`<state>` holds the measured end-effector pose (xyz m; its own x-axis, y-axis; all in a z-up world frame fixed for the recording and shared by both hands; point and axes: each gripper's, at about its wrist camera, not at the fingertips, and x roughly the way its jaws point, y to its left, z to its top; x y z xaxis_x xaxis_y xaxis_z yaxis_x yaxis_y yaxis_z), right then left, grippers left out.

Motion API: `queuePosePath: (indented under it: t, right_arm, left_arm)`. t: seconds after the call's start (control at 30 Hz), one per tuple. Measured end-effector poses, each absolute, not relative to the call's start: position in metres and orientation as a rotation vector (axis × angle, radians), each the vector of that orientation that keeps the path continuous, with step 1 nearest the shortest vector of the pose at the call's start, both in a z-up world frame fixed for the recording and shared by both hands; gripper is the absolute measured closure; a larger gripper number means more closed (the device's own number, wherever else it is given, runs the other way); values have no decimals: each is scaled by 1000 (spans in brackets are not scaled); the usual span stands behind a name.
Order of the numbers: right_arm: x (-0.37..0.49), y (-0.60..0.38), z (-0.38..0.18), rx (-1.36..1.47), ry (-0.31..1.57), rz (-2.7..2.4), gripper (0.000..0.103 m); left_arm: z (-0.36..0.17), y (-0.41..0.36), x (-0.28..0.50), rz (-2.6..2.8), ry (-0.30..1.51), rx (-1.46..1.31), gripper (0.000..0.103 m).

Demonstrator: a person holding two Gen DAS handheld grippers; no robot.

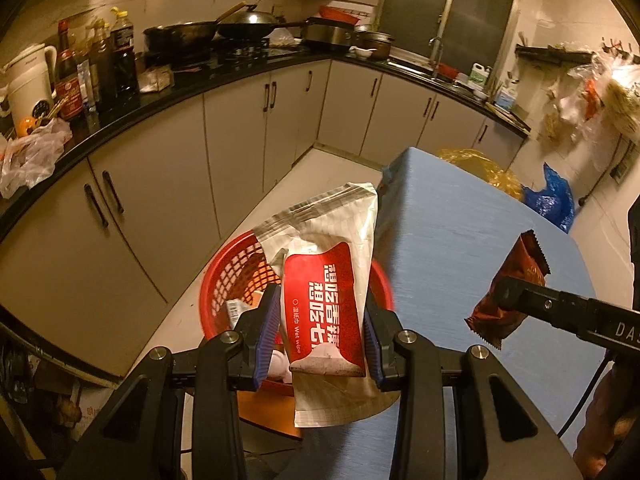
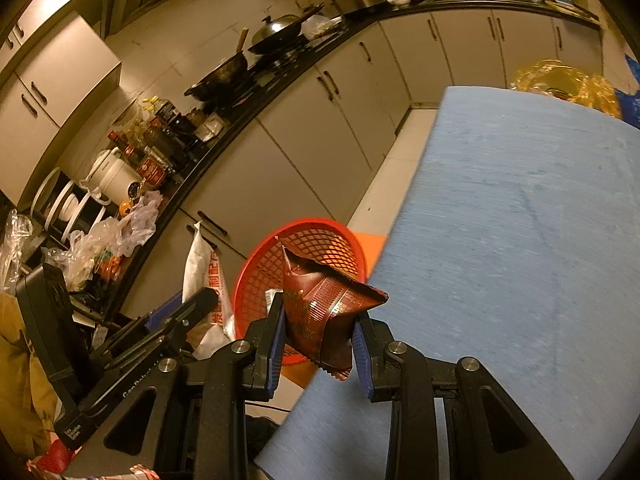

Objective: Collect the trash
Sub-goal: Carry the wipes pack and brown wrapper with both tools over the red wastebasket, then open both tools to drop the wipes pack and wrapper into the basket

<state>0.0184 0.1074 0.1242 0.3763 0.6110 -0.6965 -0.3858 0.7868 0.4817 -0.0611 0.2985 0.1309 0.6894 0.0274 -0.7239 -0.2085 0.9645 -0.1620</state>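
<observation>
Left gripper [image 1: 320, 332]: blue pads clamped on either side of a wet-wipe packet [image 1: 326, 288], white foil with a red label panel. The packet stands roughly upright, its top toward 12 o'clock, held above the rim of the basket.

Right gripper [image 2: 318, 332]: pads pressed against a dark red snack wrapper [image 2: 324, 312], crumpled, with gold print and one serrated end hanging toward 6 o'clock. Seen from the left wrist, the same wrapper sits at 3 o'clock, over the table.

Red basket [image 1: 236, 276]: round plastic mesh, on the floor just beside the table's left edge. It lies behind the wet-wipe packet in the left view and at 12 o'clock of the snack wrapper in the right view. Some pale scraps lie inside; what they are I cannot tell.

Blue table [image 2: 520, 240]: bare top, filling the right side of both views.

Counter [image 1: 168, 92]: black, curving along the cabinets at 10 to 1 o'clock, crowded with woks, sauce bottles, a white kettle and plastic bags.
</observation>
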Motion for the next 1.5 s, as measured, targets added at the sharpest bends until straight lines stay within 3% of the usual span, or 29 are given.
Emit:
queuePosePath:
  t: [1.23,1.5]
  right_arm:
    - [81,185,77,116,1124,684,70]
    - [86,200,70,82,1154,698,66]
  left_arm:
    - [84,338,-24,197,877,-370,66]
    - [79,343,-21,197,885,-398,66]
